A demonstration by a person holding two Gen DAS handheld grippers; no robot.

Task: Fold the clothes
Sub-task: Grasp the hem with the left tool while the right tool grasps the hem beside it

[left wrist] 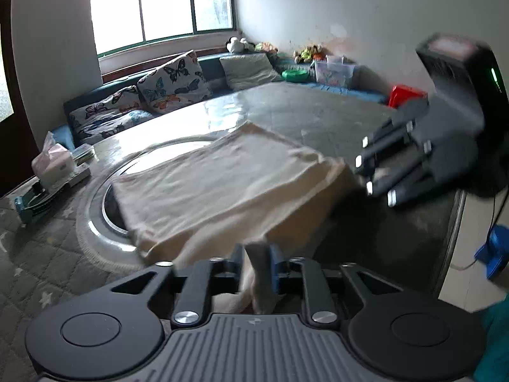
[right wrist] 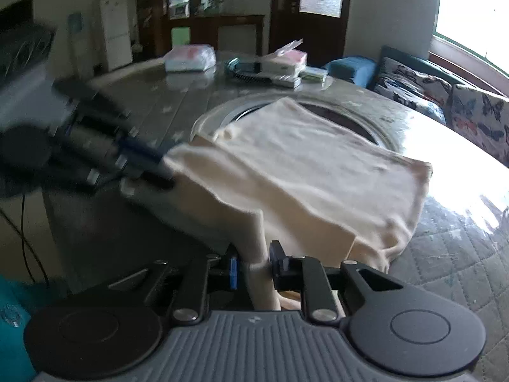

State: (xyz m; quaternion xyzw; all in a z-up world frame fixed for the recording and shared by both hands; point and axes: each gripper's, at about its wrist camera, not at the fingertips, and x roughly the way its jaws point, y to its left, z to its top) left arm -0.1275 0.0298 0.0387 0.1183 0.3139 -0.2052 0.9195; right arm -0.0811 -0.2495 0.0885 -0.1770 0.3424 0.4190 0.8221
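Cream knit pinched between blue-padded fingers (left wrist: 274,265) of left gripper (left wrist: 256,264), shut tight on a near corner of the garment (left wrist: 222,178). Same on the other side: right gripper (right wrist: 253,265) clamped on its own corner of that cloth, fabric bunched up between the pads. Both corners lifted off the counter (left wrist: 318,108); rest of garment draped over the round glass turntable (left wrist: 101,216) set in the counter middle, far edge lying flat on it.

Step in hand, by the look of it: carrying near edge up and over to meet far edge (a halving fold). To do it well: keep both grips level and equally far apart so edge stays taut w/o sagging in the middle; move the two together, no twist; lay near corners square on far corners, then let go only once cloth rests flat. Risk: thin fabric slipping from pads, or drag pulling the lower layer askew on slick glass.

Count: 1 garment, 2 grippers. On far side of counter: 2 tissue packs (right wrist: 190,59), approx, plus a brush-like item (right wrist: 245,73) (blurred, hard to tell). Beyond, on the bench seat: 3 butterfly-print cushions (left wrist: 175,79) and 1 plain grey one.
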